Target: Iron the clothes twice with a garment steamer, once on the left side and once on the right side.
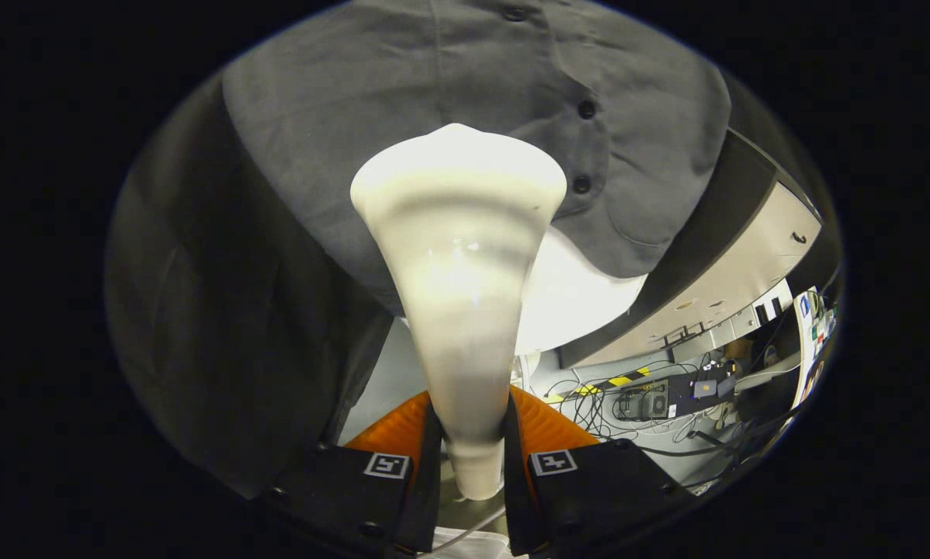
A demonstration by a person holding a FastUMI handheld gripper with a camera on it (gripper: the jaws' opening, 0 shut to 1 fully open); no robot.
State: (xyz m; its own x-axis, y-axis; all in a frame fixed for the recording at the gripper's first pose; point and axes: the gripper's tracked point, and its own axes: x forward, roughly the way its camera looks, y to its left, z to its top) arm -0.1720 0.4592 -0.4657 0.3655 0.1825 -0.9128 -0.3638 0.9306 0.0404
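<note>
1. The claw point(471, 458) clamps both fingers on the narrow handle of the garment steamer point(459, 256).
2. The steamer's wide head sits against the grey button-up shirt point(449, 85), beside the button row point(585, 109).
3. Risk: the tapered handle could slide through the fingers, or the head snag a button.

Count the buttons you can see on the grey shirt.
3 buttons on the shirt: one at the top, one lower, one beside the steamer head held between the gripper fingers. Others may be hidden.

Cream-white garment steamer point(457, 264) between the tool's point(469, 466) fingers; beyond it, plain grey shirt point(403, 101) with dark buttons point(586, 109).
</note>
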